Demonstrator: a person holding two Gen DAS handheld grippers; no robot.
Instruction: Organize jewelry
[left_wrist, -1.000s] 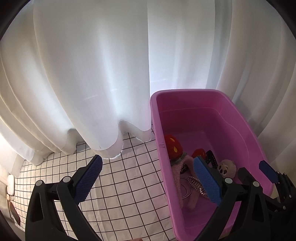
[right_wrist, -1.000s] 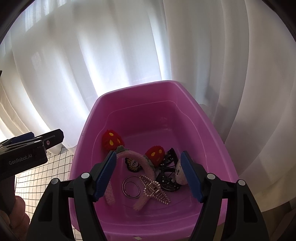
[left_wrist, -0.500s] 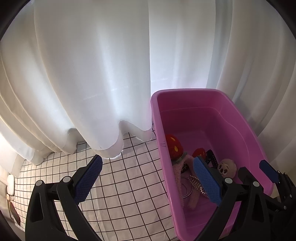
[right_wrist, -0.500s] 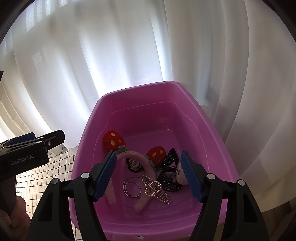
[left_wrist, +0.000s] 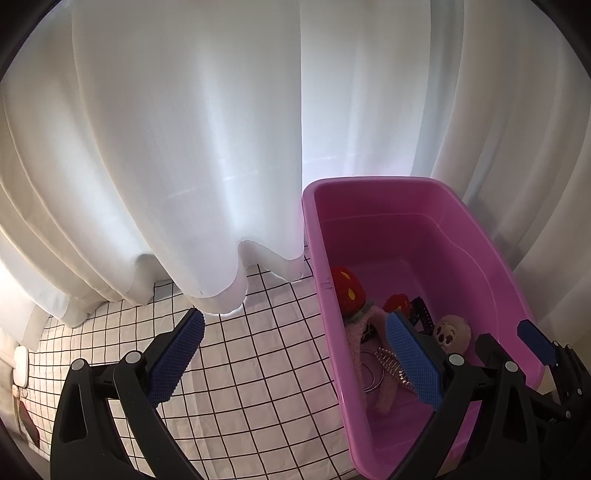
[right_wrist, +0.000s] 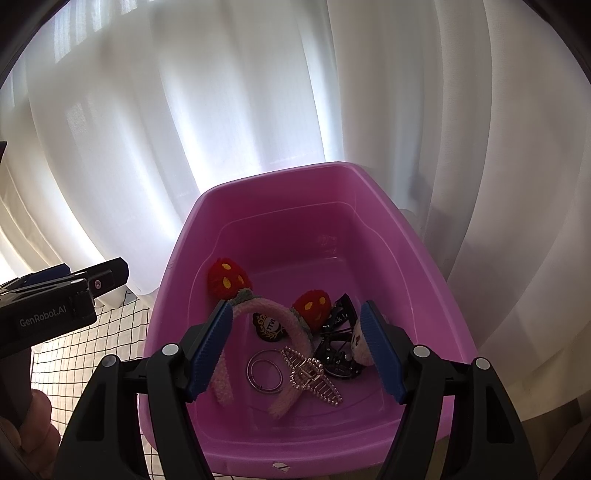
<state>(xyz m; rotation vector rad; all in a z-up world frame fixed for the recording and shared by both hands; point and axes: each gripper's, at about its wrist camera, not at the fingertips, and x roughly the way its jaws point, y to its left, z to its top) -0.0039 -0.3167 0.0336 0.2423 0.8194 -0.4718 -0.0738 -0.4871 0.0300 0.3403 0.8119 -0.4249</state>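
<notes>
- I am holding my right gripper (right_wrist: 295, 349) over the near end of the pink tub (right_wrist: 255, 184), tilted downward; its blue pads (right_wrist: 211, 352) are standing wide apart and nothing is sitting between them.
- My left gripper (left_wrist: 295, 356) is hanging spread just as wide and gripping nothing; its left finger is showing over the checked cloth (left_wrist: 240, 369) and its right finger over the tub's near left wall.
- Straight below the gap of my right gripper a silver ring (right_wrist: 265, 371) is lying flat on the tub floor; just to its right a pale metal claw clip (right_wrist: 312, 374) is resting across the end of a fuzzy pink headband (right_wrist: 275, 314).
- The headband is arching from behind my left pad toward the middle; a red pompom (right_wrist: 226, 278) with yellow marks is sitting at its far left end, and a second red pompom (right_wrist: 312, 304) is sitting on its right side, just beyond the clip.
- Under the arch a small dark badge (right_wrist: 267, 325) is lying; I cannot read its lettering fully.
- Beside my right pad a black hair clip (right_wrist: 340, 347) is lying, and a small plush face (right_wrist: 360, 345) is peeking out, partly hidden by that pad.
- Beyond the tub a white curtain (right_wrist: 258, 92) is hanging; its hem is touching the checked cloth to the left of the tub.
- At the left edge of my right view my fingers (right_wrist: 35, 430) are wrapping the left gripper's handle.
</notes>
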